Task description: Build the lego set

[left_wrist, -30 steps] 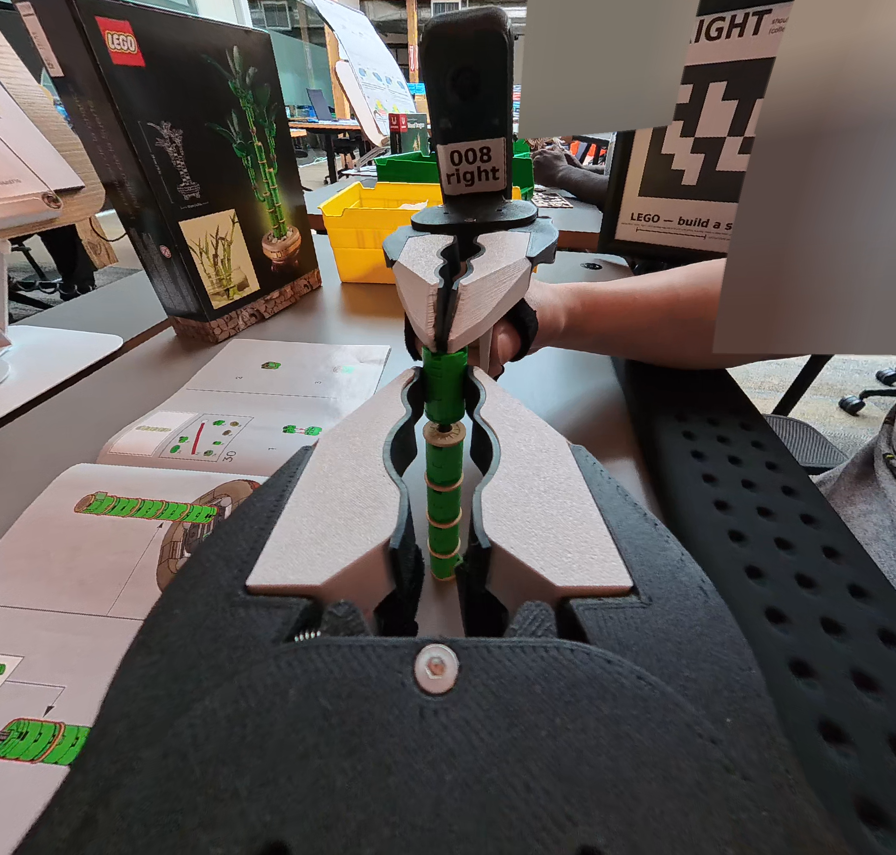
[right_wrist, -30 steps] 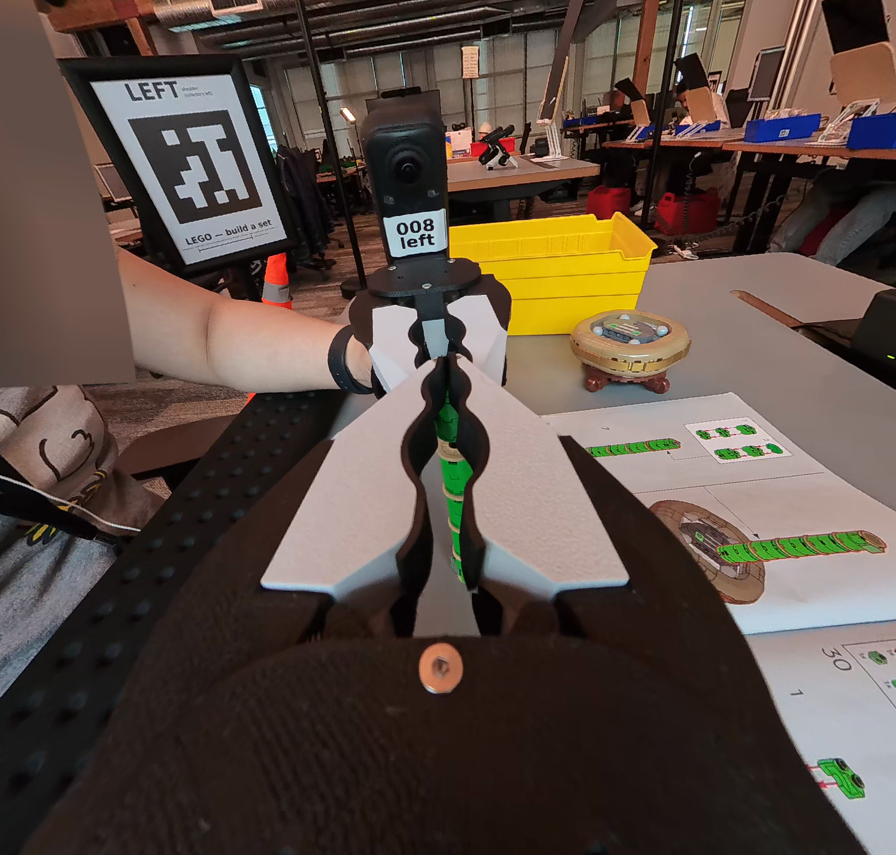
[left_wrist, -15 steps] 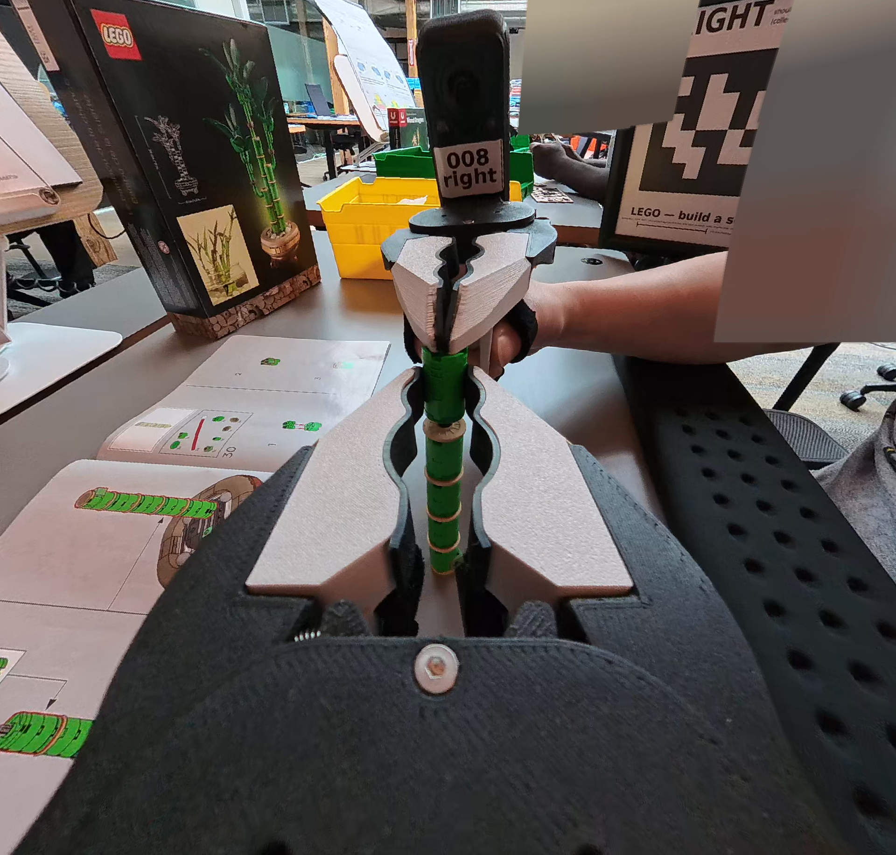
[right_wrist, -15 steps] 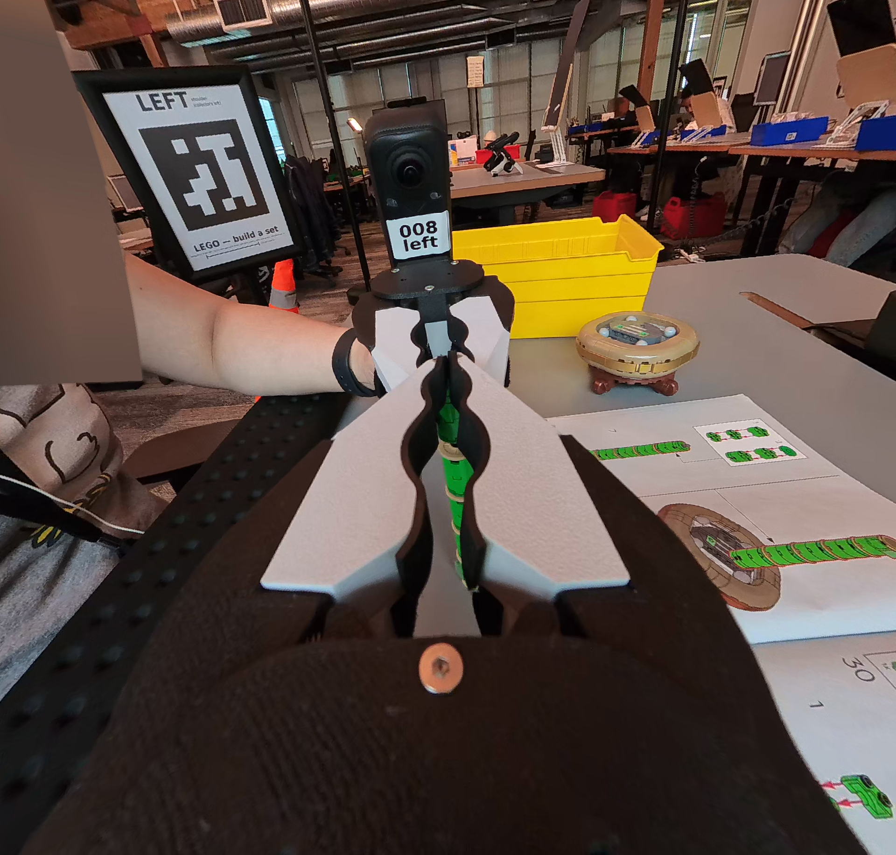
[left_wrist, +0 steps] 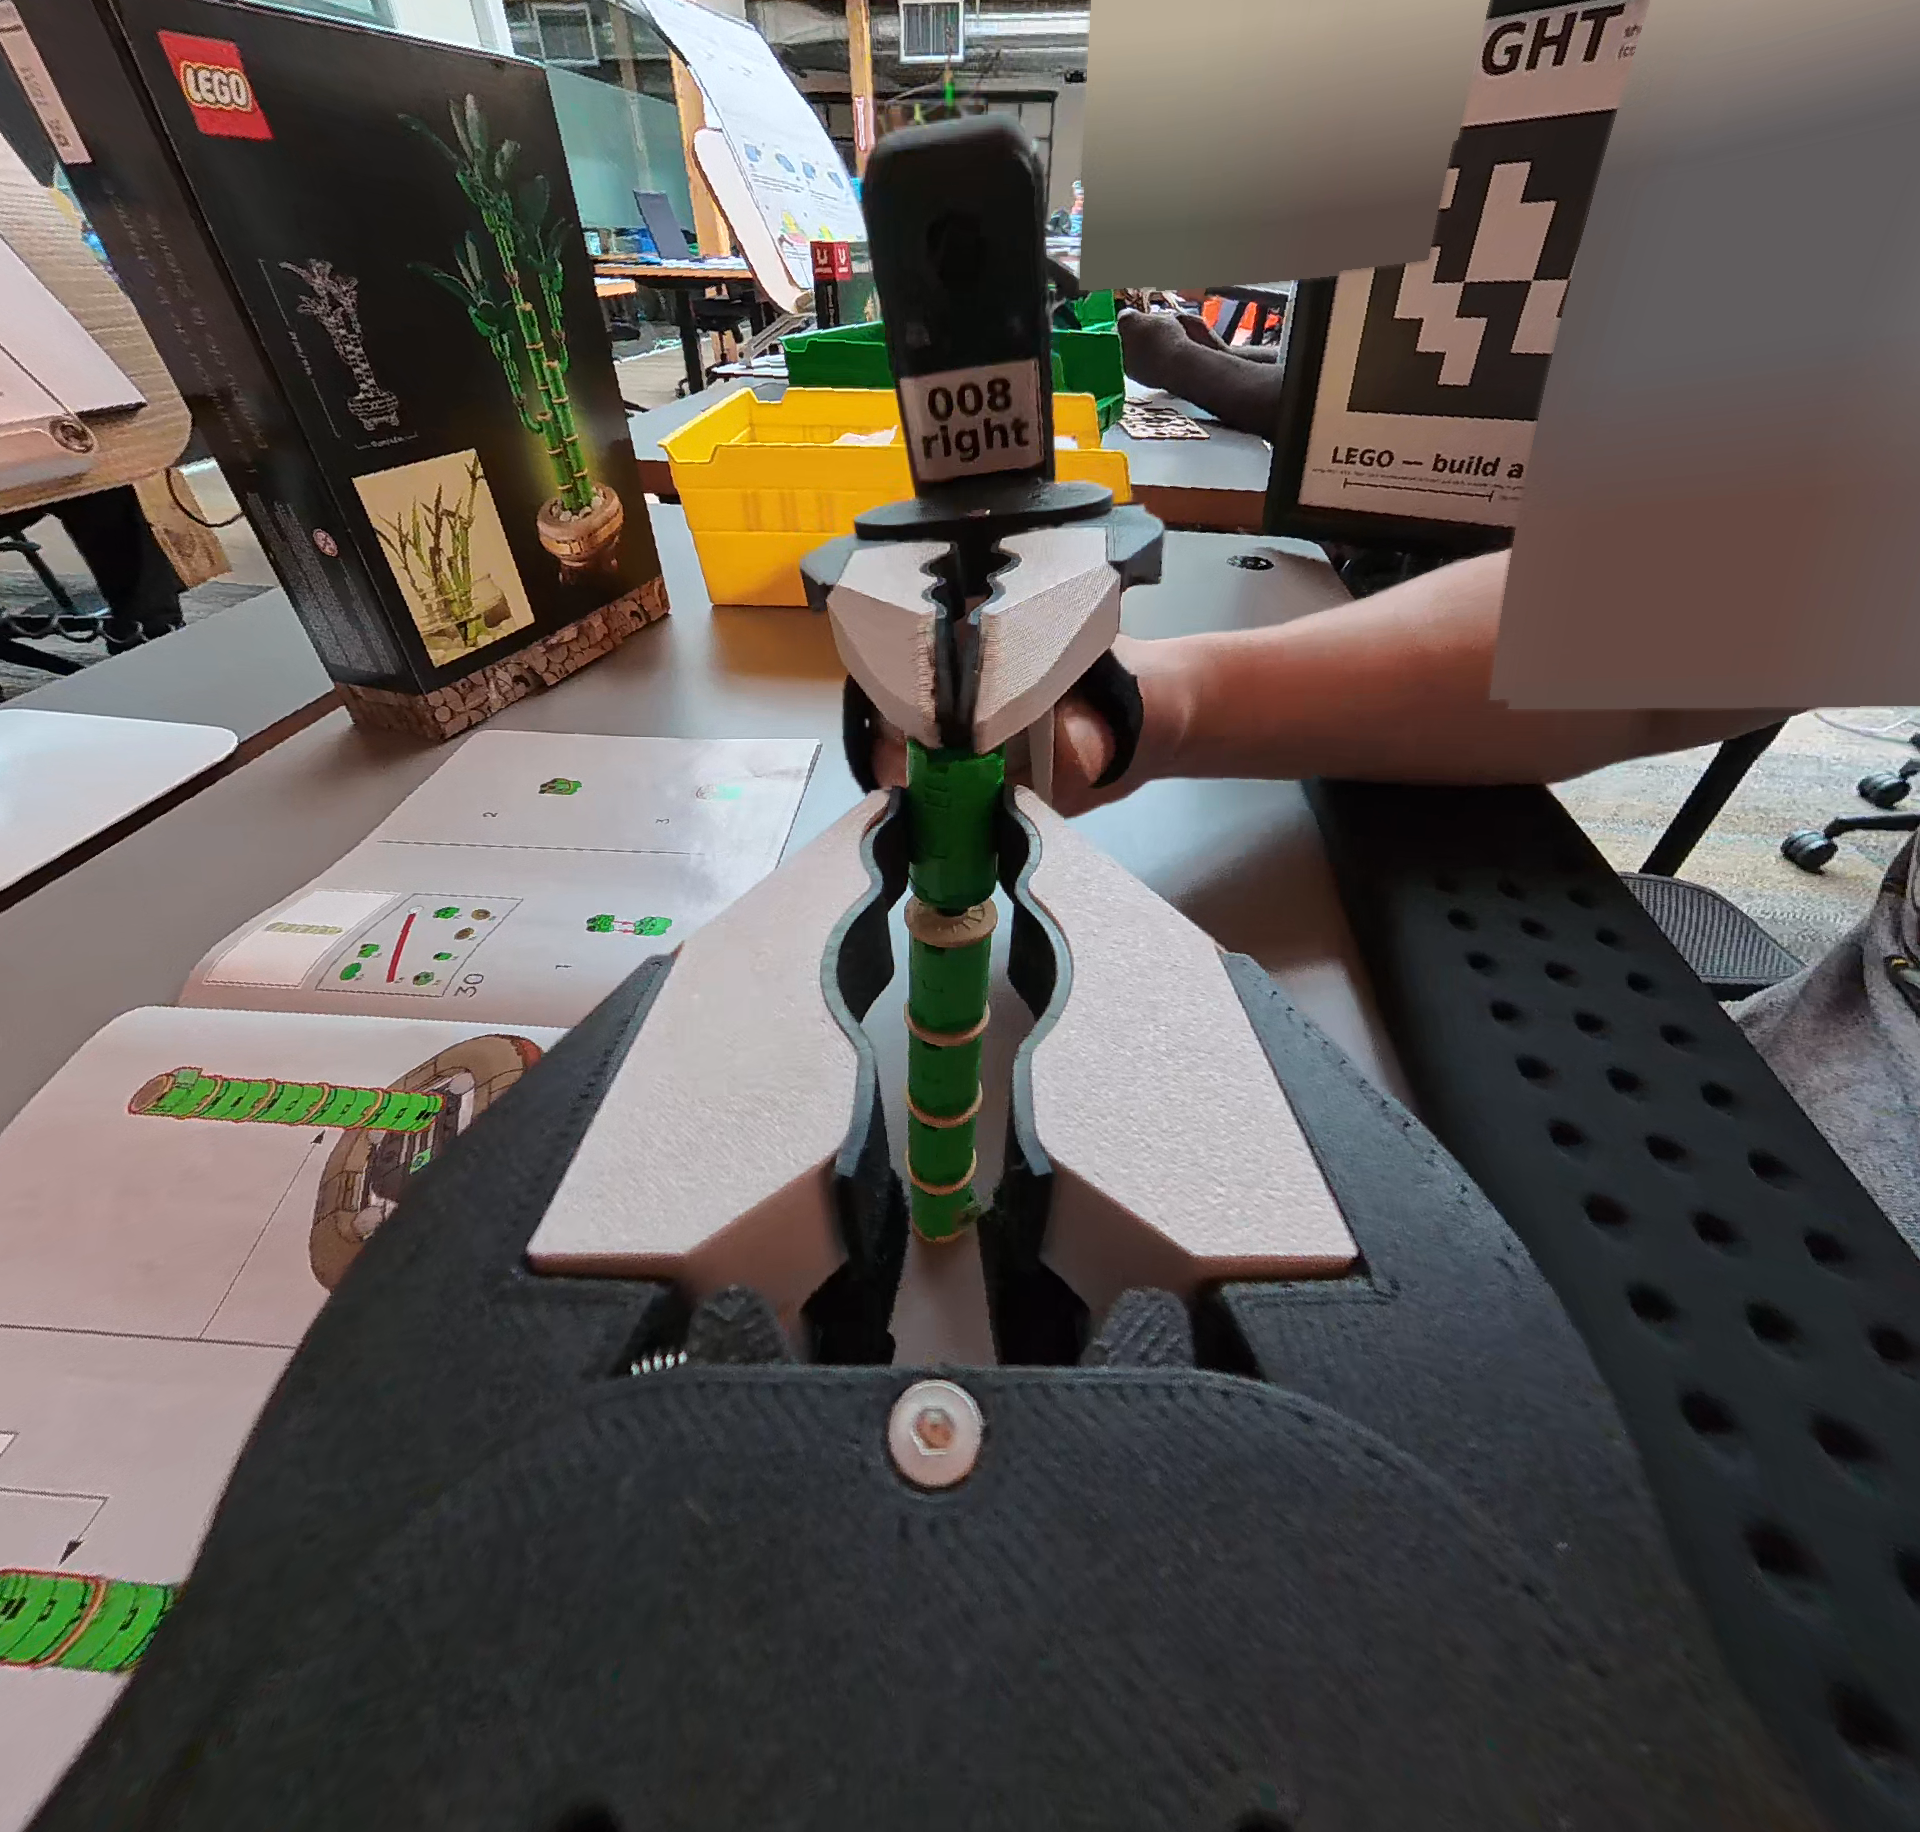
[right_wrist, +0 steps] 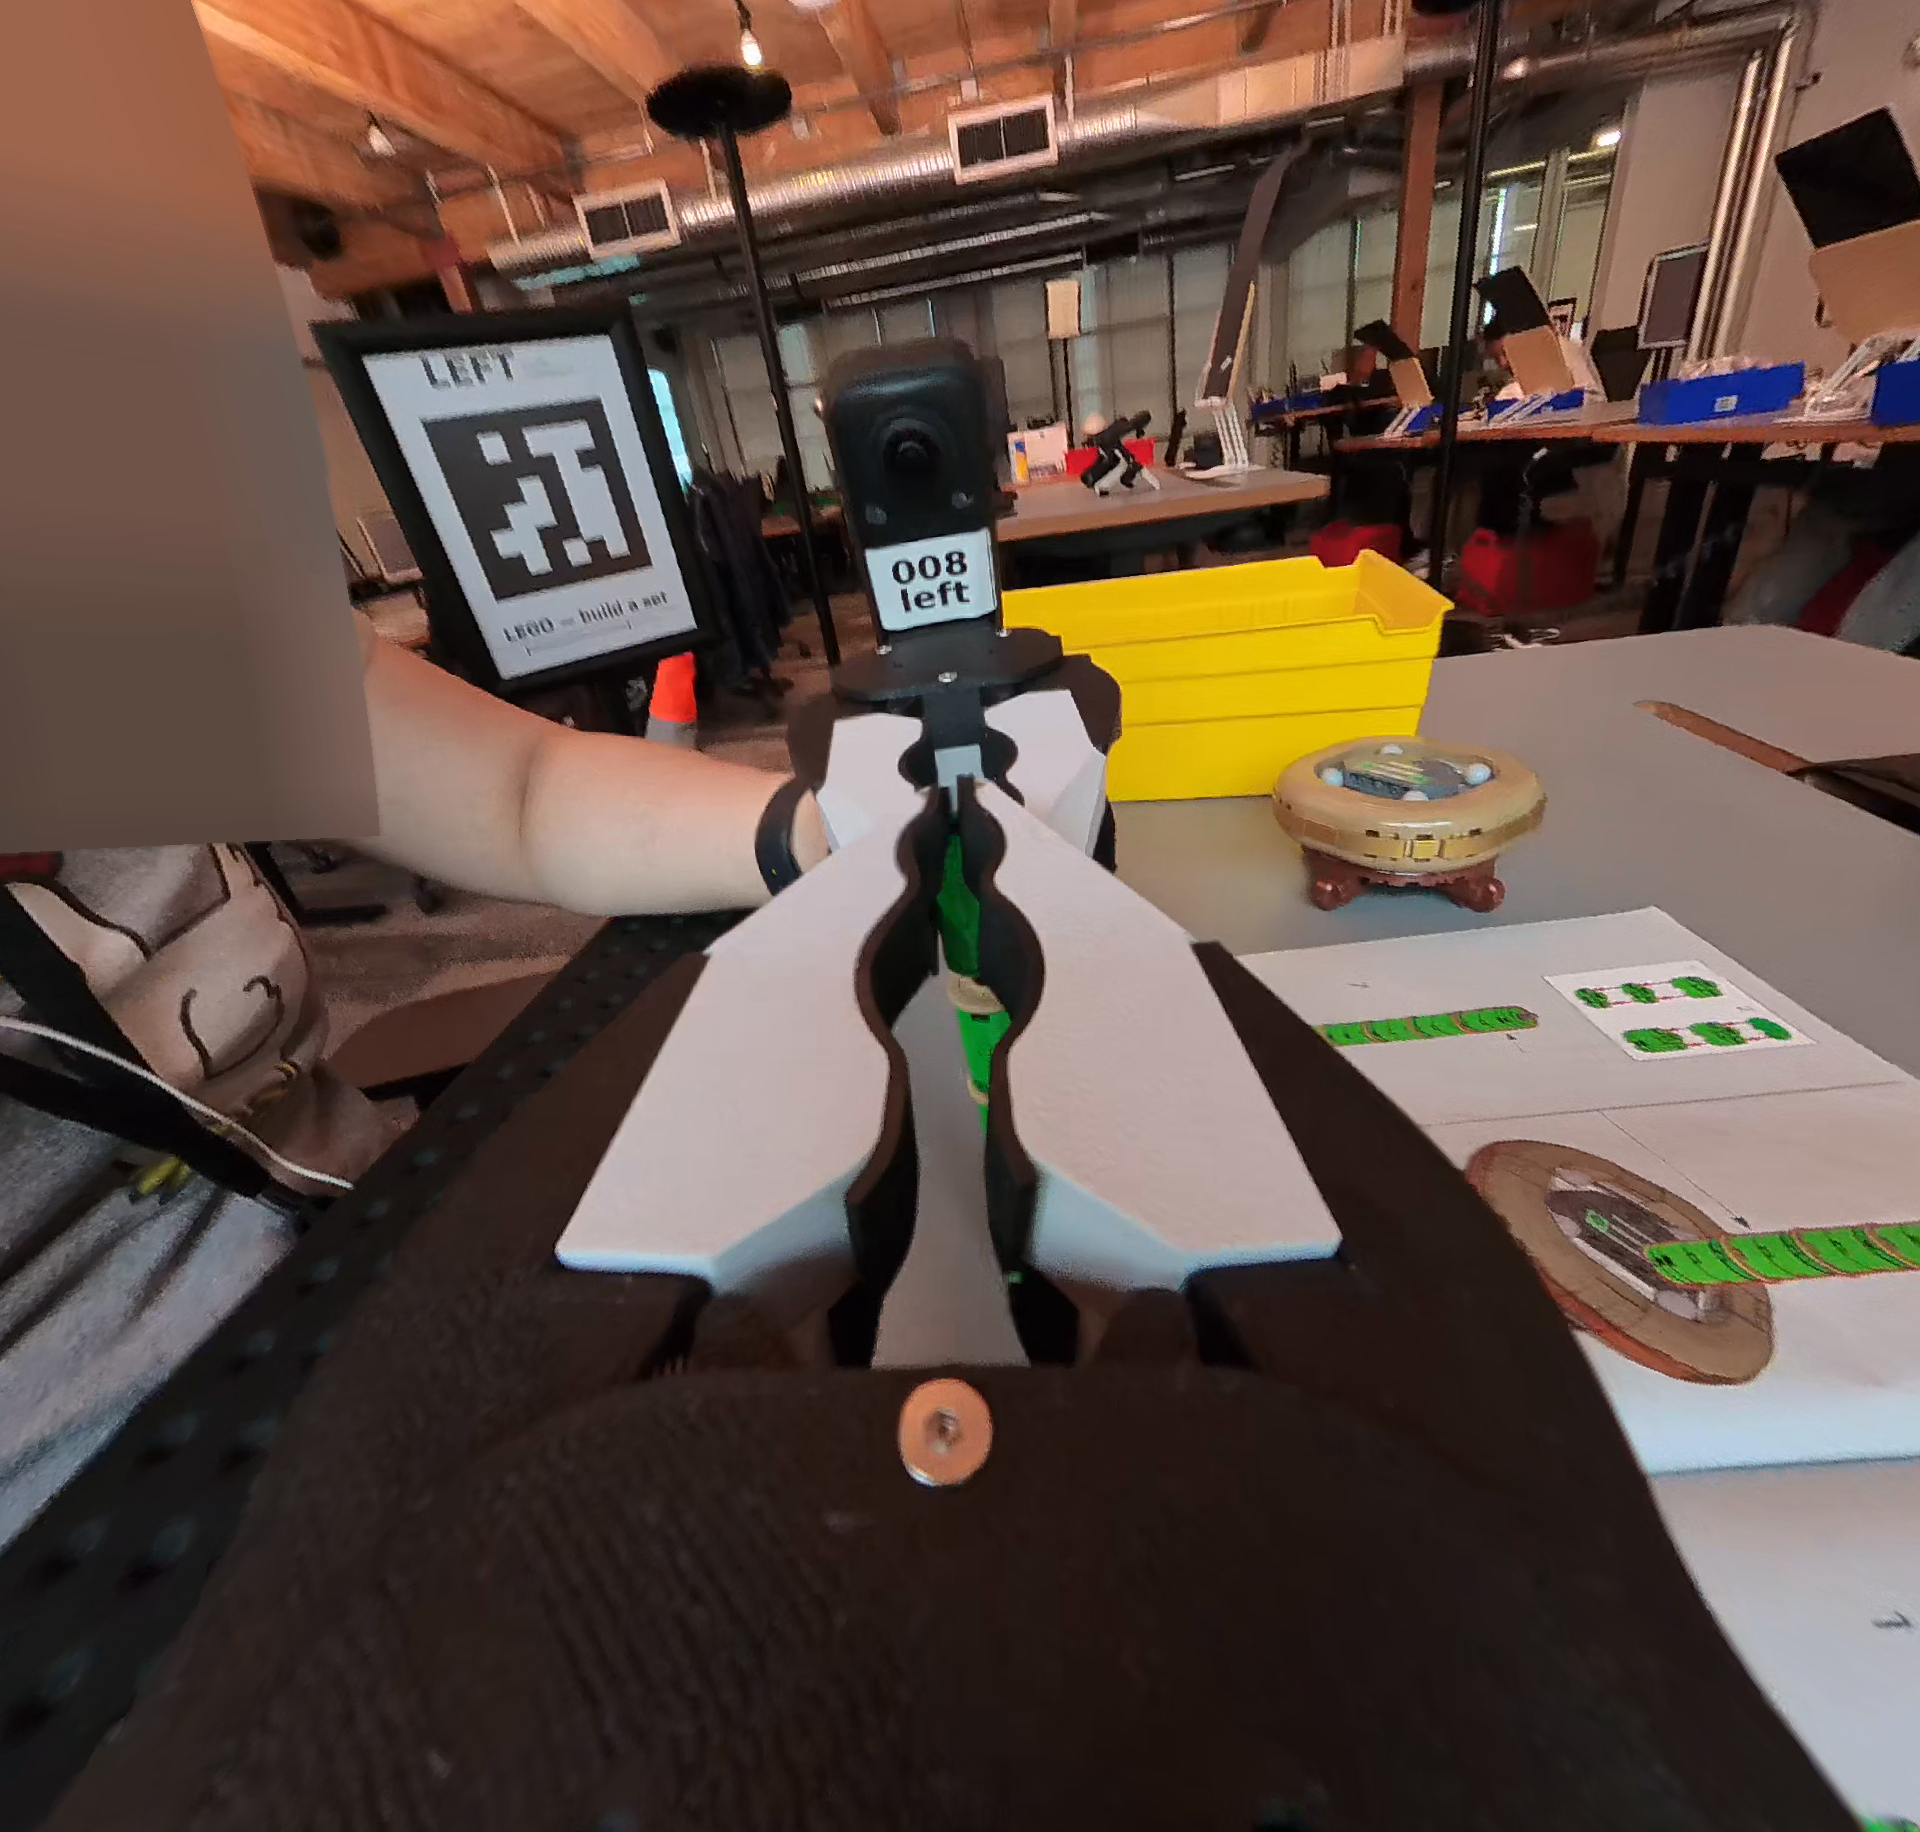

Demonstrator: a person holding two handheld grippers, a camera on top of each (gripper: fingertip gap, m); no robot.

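A green bamboo stalk with tan rings (left_wrist: 943, 1013) is held in the air between both grippers, end to end. My left gripper (left_wrist: 951, 800) is shut on its thicker end, and the rest of the stalk lies back between the fingers. My right gripper (left_wrist: 961, 733) faces it and is shut on the same stalk. In the right wrist view the stalk (right_wrist: 971, 1029) runs between the right gripper's (right_wrist: 951, 800) closed fingers toward the left gripper (right_wrist: 956, 743). The tan round pot base (right_wrist: 1408, 811) on brown feet stands on the table to the right.
The open instruction booklet (left_wrist: 499, 899) (right_wrist: 1621, 1138) lies on the grey table. The set's black box (left_wrist: 364, 380) stands at the left, with a yellow bin (left_wrist: 779, 509) (right_wrist: 1247, 681) behind. A black perforated board (left_wrist: 1621, 1107) edges the table. A framed marker sign (right_wrist: 535, 504) stands behind the arms. Both grippers' tips are close together, under 4 cm apart. Left tips and right tips are each some 25 cm from the tan round pot base (right_wrist: 1408, 811).
The right wrist view has tilted upward and shows more ceiling, with some blur. Both grippers stay shut on the stalk. The left wrist view has hardly shifted.
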